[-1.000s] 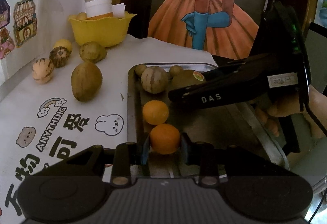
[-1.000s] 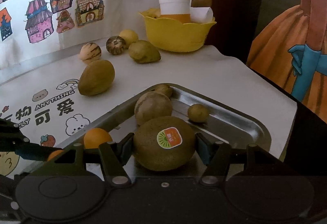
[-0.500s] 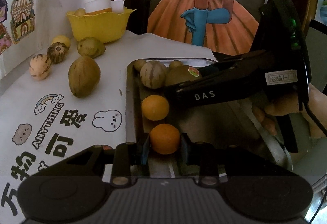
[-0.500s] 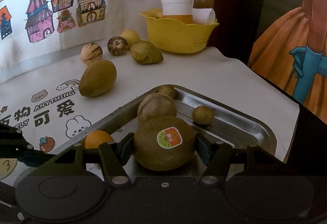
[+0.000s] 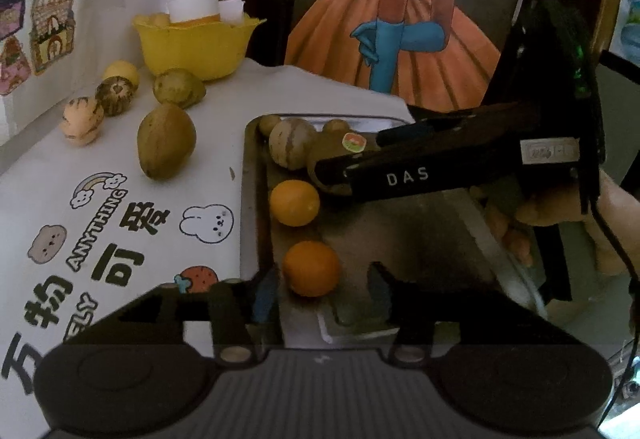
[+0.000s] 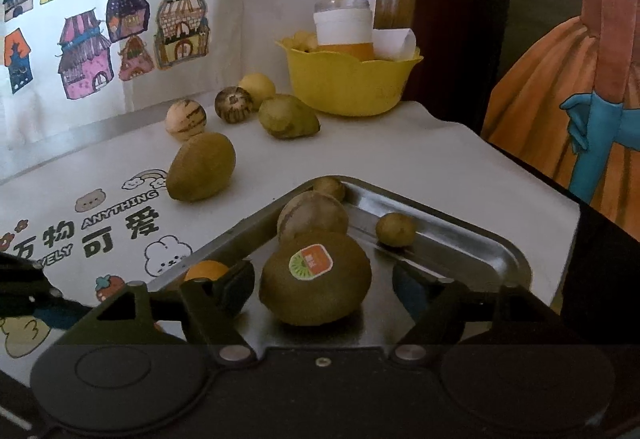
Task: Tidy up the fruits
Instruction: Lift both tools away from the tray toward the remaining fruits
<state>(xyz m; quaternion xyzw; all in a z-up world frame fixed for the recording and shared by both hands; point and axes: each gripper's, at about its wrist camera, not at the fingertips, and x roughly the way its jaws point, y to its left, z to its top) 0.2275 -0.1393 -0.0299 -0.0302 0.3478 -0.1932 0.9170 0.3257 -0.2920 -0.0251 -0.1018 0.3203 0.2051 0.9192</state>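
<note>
Left wrist view: the left gripper (image 5: 322,285) has just been opening, and its fingers (image 5: 264,293) now stand apart with a gap on either side of the orange (image 5: 311,268), which sits free on the metal tray (image 5: 256,199) near the tray's edge at 9 o'clock. I judge this a release: the orange is set down in line with a second orange (image 5: 295,202) just beyond it at 12 o'clock, so like fruit lies together. The right gripper (image 5: 320,175) reaches in from 3 o'clock, held by a hand (image 5: 560,207), its tips around a kiwi (image 5: 340,147) with a sticker.

Right wrist view: the right gripper's fingers (image 6: 236,285) have also just been opening and are spread clear of the kiwi, which rests on the tray floor between them, touching neither pad. It lies just in front of a striped round fruit (image 6: 312,217), with two small brown fruits (image 6: 395,229) toward the far rim. On the worktop (image 6: 400,159) at 10 to 11 o'clock, a mango (image 6: 200,167) and four more fruits (image 6: 288,117) wait unsorted near a yellow bowl (image 6: 348,83); they look like the remaining work.
</note>
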